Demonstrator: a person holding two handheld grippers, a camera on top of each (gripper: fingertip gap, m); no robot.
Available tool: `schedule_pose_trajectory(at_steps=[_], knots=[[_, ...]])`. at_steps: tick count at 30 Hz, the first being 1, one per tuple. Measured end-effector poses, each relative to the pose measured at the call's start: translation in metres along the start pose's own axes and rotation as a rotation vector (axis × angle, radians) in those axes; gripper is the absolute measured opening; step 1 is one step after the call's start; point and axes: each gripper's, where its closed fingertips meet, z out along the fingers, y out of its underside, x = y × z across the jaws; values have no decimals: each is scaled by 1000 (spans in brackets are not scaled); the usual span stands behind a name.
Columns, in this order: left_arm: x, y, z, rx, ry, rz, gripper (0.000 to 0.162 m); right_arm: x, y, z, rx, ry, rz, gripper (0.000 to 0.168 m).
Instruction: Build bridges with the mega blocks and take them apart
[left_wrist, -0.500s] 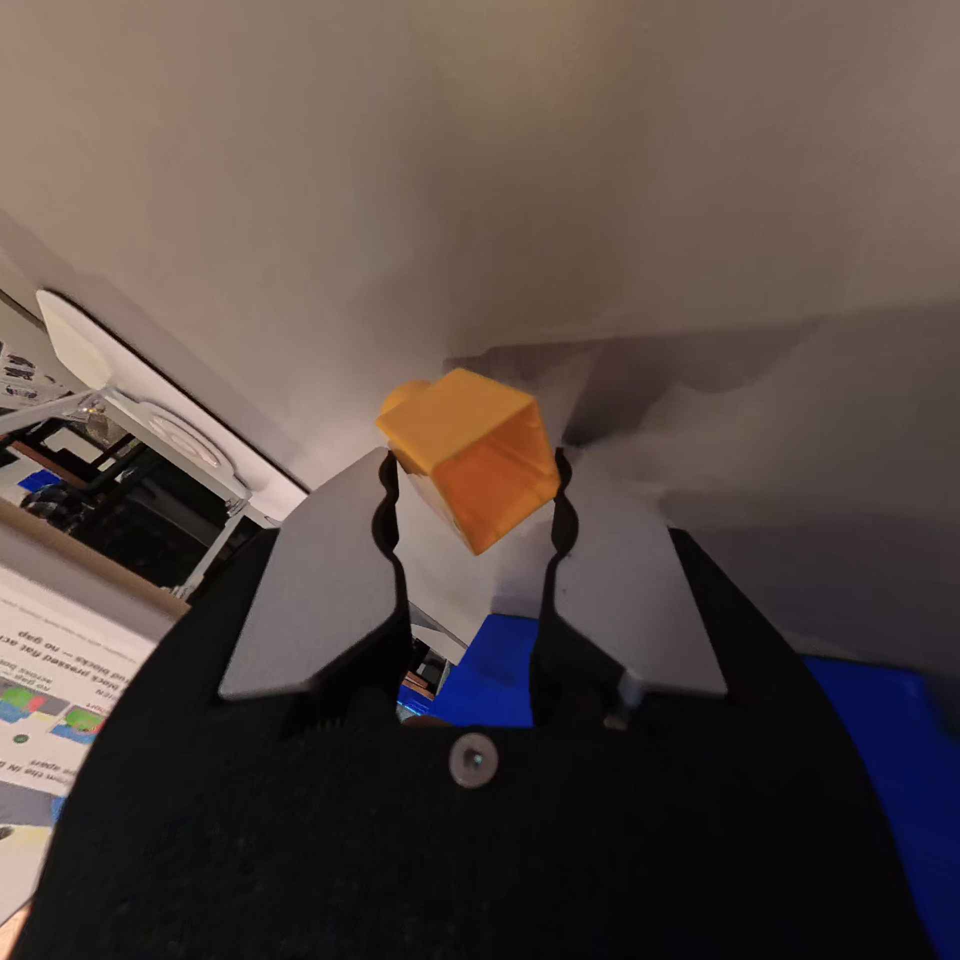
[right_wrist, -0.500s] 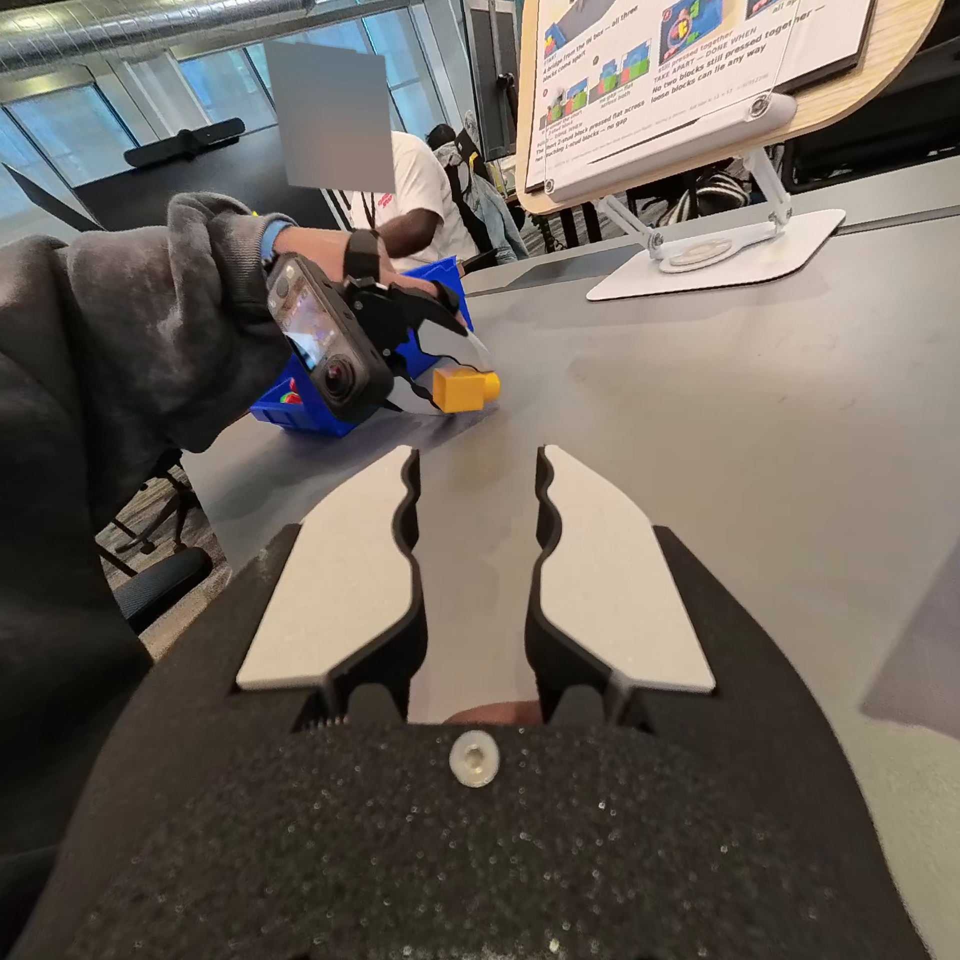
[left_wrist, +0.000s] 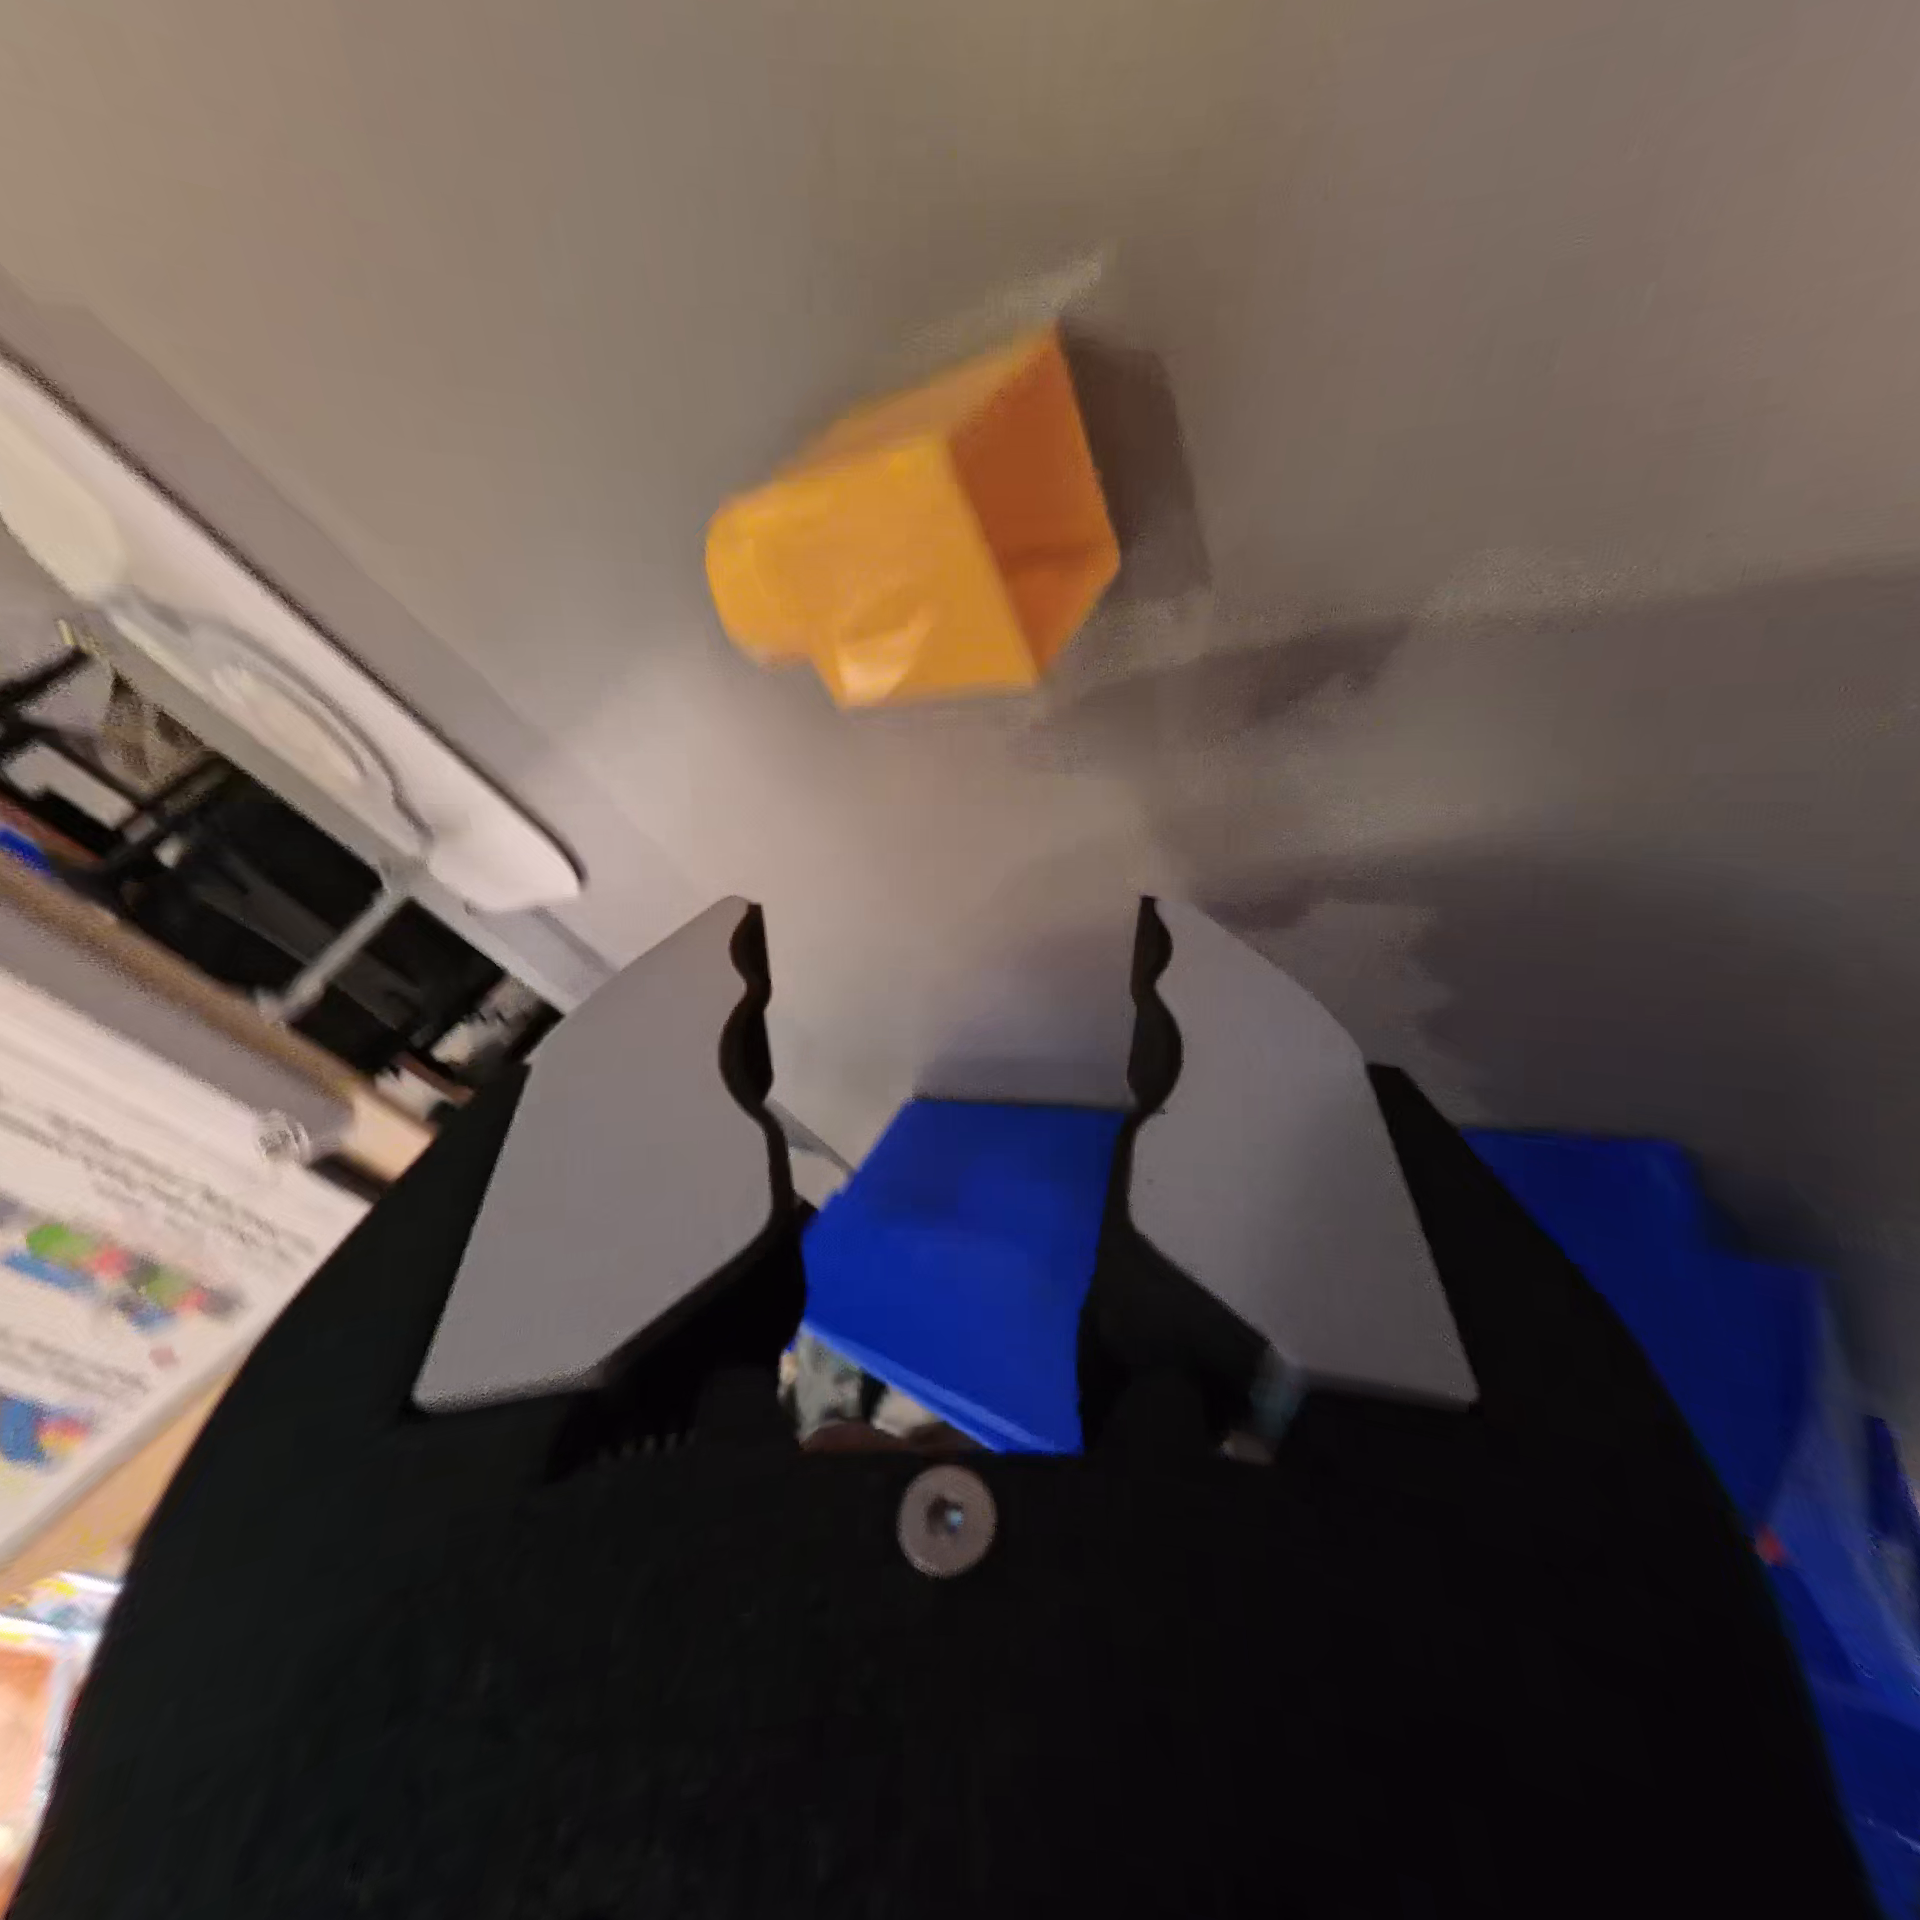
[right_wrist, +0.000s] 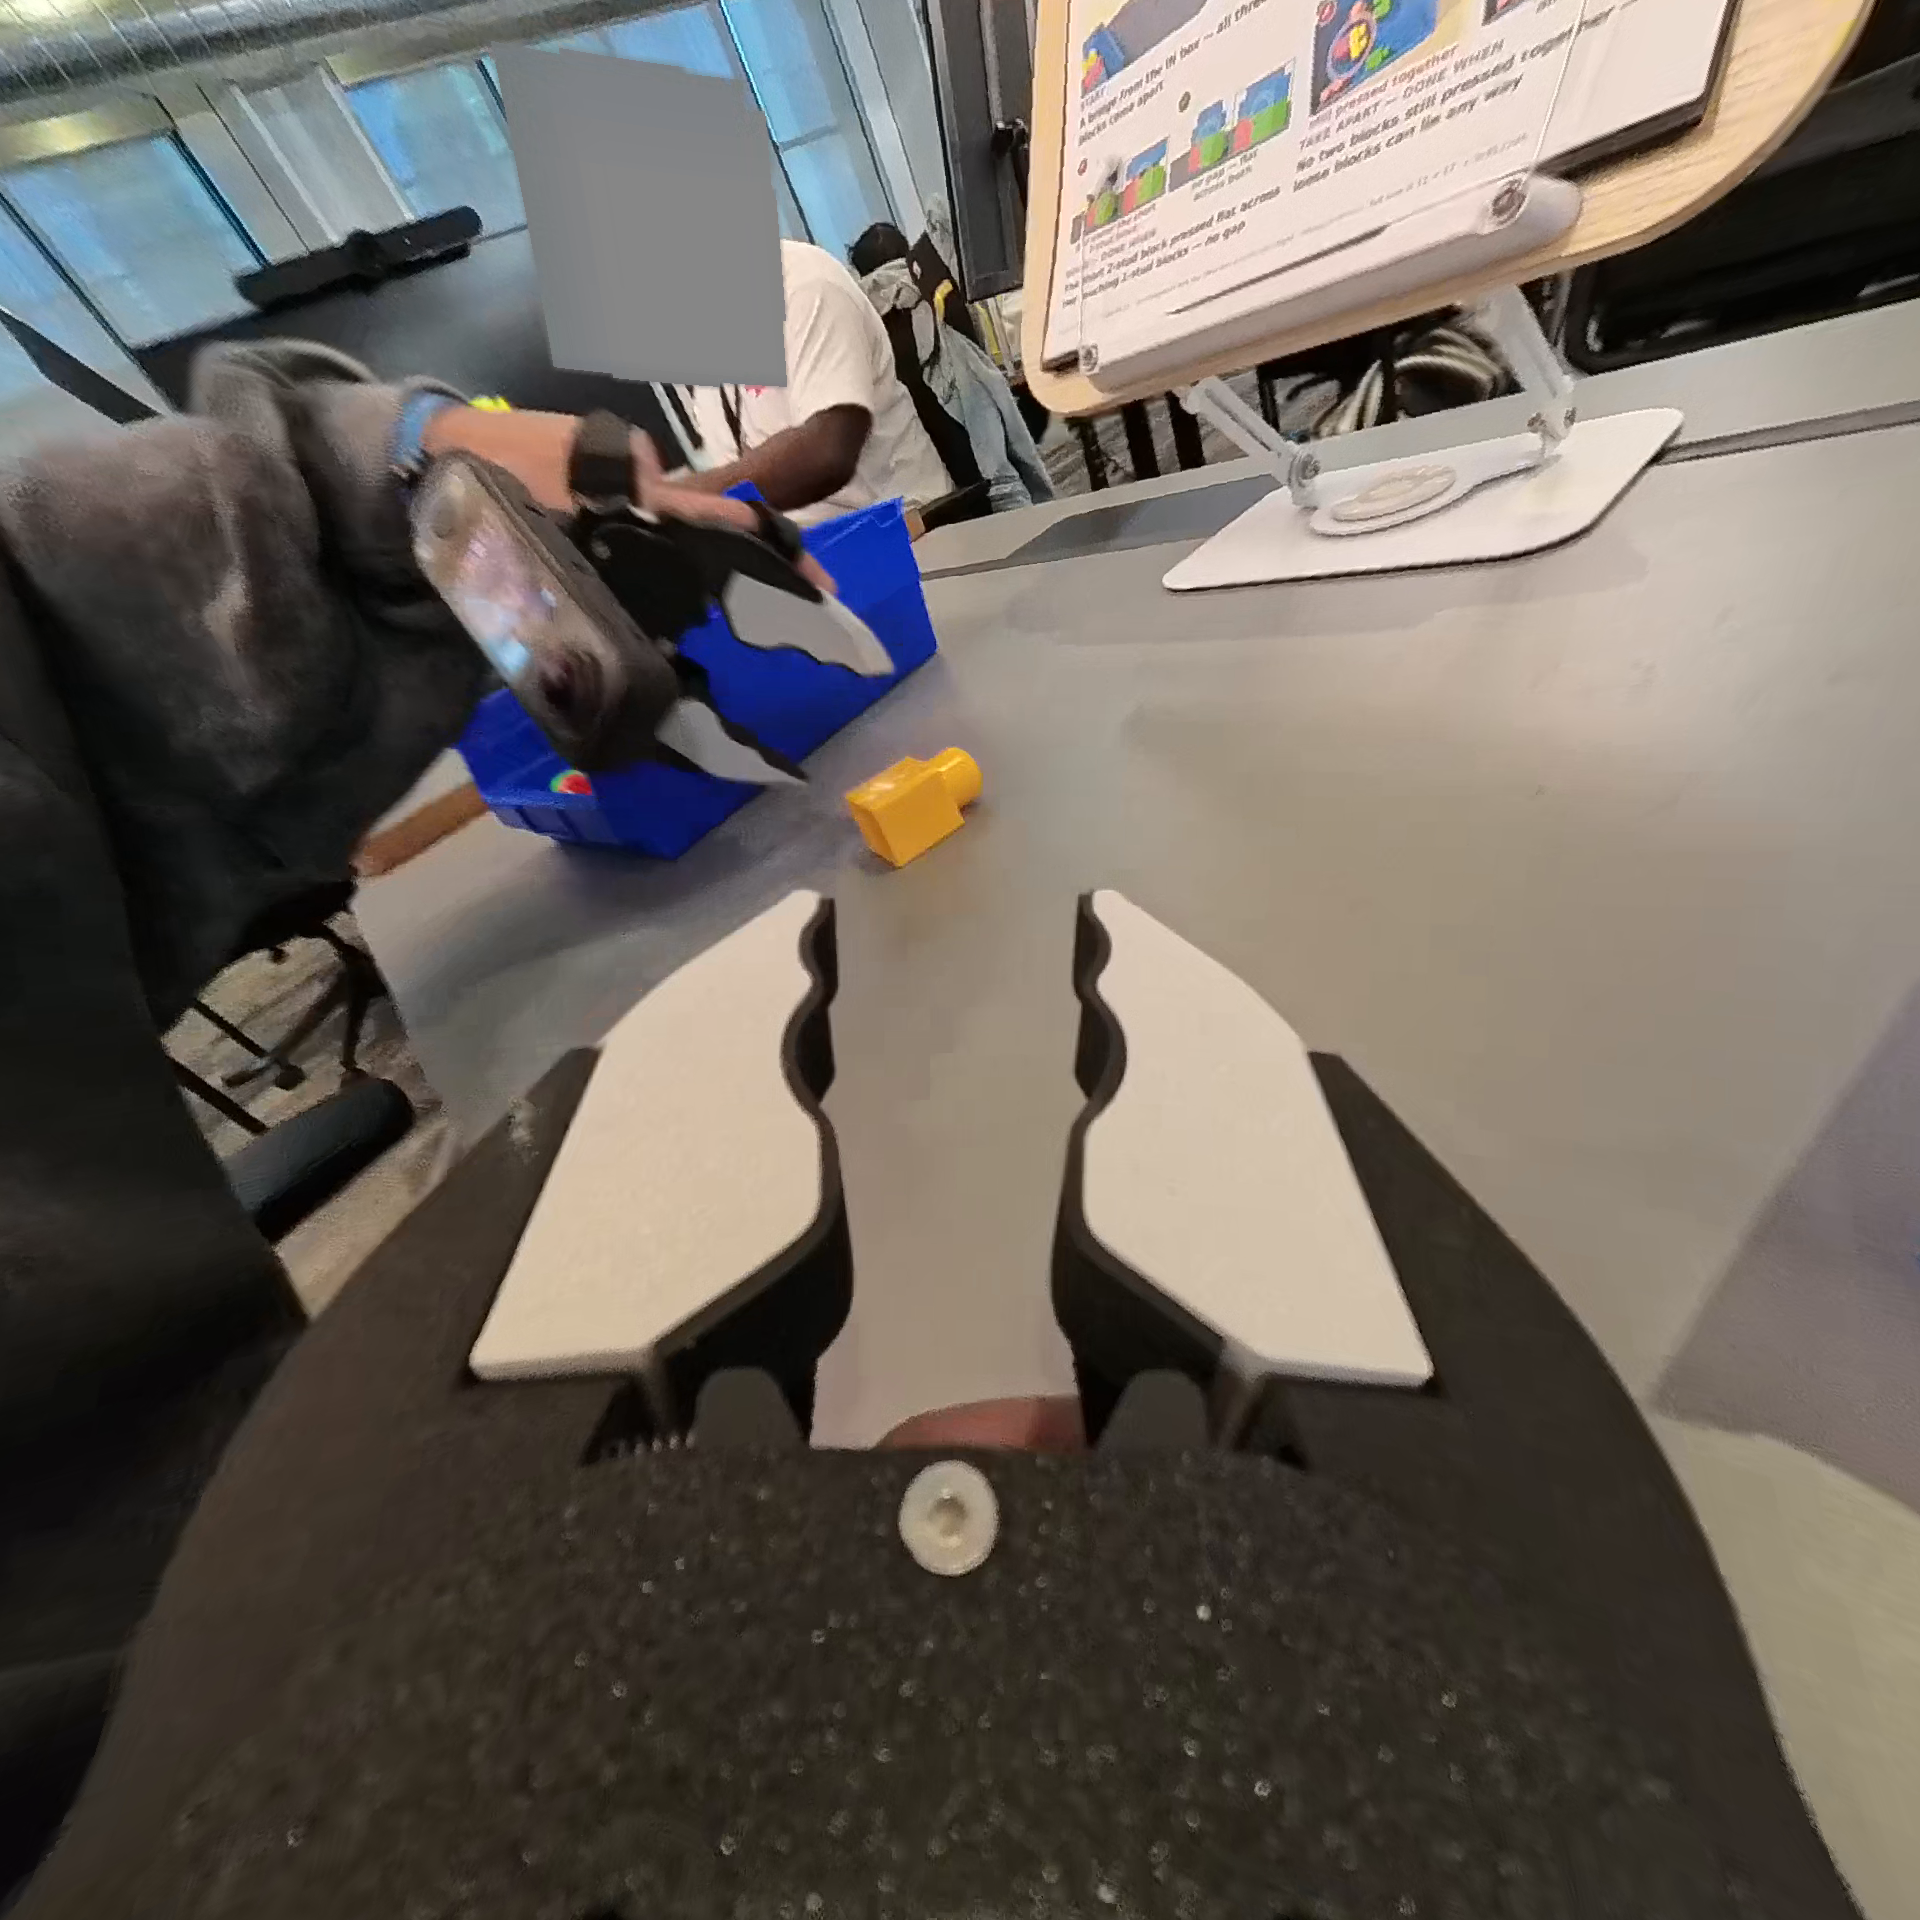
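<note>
— Lying on its side on the grey table (right_wrist: 1351, 831), the orange block (right_wrist: 914, 805), just beside the blue bin (right_wrist: 821, 665).
— Grippers?
— Left gripper (left_wrist: 948, 914) spread, empty; right gripper (right_wrist: 951, 914) likewise.

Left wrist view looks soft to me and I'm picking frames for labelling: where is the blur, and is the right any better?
Left wrist view: yellow block and background smeared, fingers crisp. Right wrist view: mostly sharp, only left gripper blurred.
</note>
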Motion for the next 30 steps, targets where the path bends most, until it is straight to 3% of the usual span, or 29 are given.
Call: schedule_pose_trajectory(at_steps=[3,7,11,15,26,28,30], knots=[[3,34,-35,33,9,-261,68,0,-9,-7,8,21,-52,44],[12,81,-91,220,2,-791,67,-5,-15,-11,26,21,-75,44],[61,118,-91,286,66,-1055,69,-8,-8,-4,4,-11,-53,44],[92,126,-61,245,145,-1033,70,-12,3,7,-37,-47,-30,43],[88,118,2,243,326,-875,80,-12,10,8,-56,-18,-45,42],[90,116,7,246,336,-843,65,-11,10,8,-55,-14,-40,42],[91,115,4,263,363,-815,65,-10,10,8,-54,-13,-33,42]])
